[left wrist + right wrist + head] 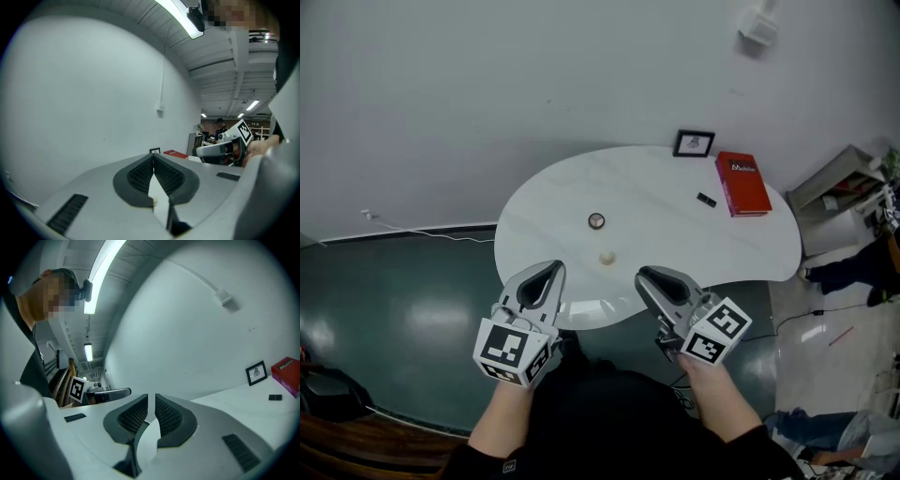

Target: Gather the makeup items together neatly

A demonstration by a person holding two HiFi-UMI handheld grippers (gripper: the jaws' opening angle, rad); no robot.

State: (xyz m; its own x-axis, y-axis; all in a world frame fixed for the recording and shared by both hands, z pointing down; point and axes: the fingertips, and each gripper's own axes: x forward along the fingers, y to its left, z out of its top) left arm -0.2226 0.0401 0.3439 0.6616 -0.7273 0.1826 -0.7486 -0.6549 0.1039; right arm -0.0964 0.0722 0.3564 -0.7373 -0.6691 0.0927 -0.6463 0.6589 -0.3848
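Note:
On the white oval table (544, 202) lie a small round compact (596, 221), a cream ball-like item (607, 258) and a small black item (706, 200) (275, 397). My left gripper (547, 271) (153, 157) hovers over the table's near edge, shut, with nothing between its pads. A short way to its right, my right gripper (648, 276) (151, 397) is at the same edge, shut and empty. Both point toward the cream item, which lies just beyond and between their tips. In the left gripper view the right gripper (220, 150) shows at the side.
A red box (742, 183) (287, 373) and a small framed picture (694, 143) (257, 372) stand at the table's far right. A grey wall lies behind the table and a dark green floor around it. Shelving and clutter fill the right edge (853, 187).

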